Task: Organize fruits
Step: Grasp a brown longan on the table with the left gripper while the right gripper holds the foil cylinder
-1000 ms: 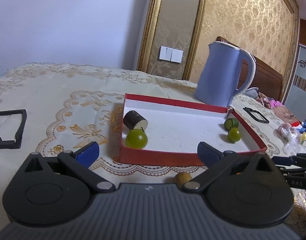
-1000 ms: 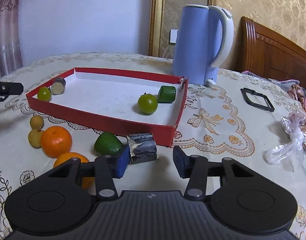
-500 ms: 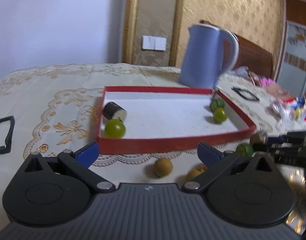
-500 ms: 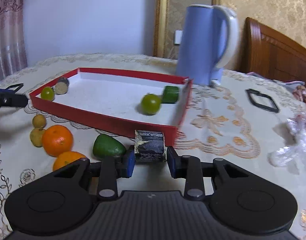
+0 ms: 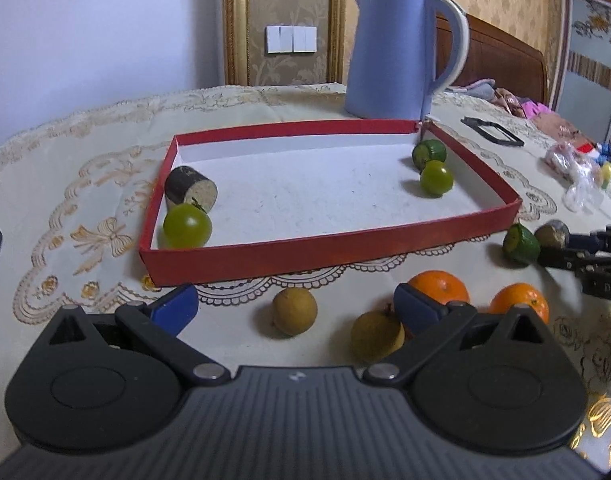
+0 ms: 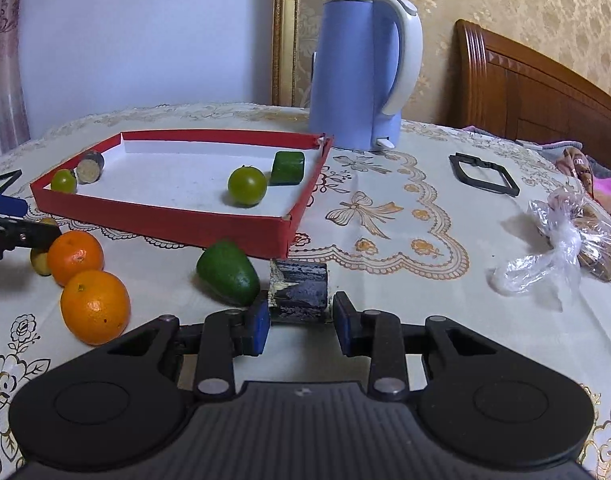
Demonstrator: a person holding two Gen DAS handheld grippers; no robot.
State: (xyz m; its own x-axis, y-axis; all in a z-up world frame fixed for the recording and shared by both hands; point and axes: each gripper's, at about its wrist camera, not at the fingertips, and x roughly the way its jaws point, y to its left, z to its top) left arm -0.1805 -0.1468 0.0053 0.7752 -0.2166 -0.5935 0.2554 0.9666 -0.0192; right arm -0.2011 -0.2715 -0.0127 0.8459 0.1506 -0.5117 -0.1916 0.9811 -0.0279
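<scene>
Cream embroidered cloth covers the table point(image 6: 385, 216), with a blue kettle point(image 6: 357, 76) behind a red tray point(image 6: 165, 226) already holding a few pieces. Just outside its corner, the right gripper point(image 6: 301, 322) brackets a dark cylinder piece point(image 6: 299, 290), jaws not clearly pressing it, probably to lift it in. The left gripper point(image 5: 293, 308) hangs wide open over loose small brown fruits point(image 5: 295, 312) and oranges point(image 5: 439, 286).

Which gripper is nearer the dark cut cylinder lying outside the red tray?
Right. The right gripper has its fingertips on either side of the dark cylinder. The left gripper is off across the oranges, by the small brown fruits.
</scene>
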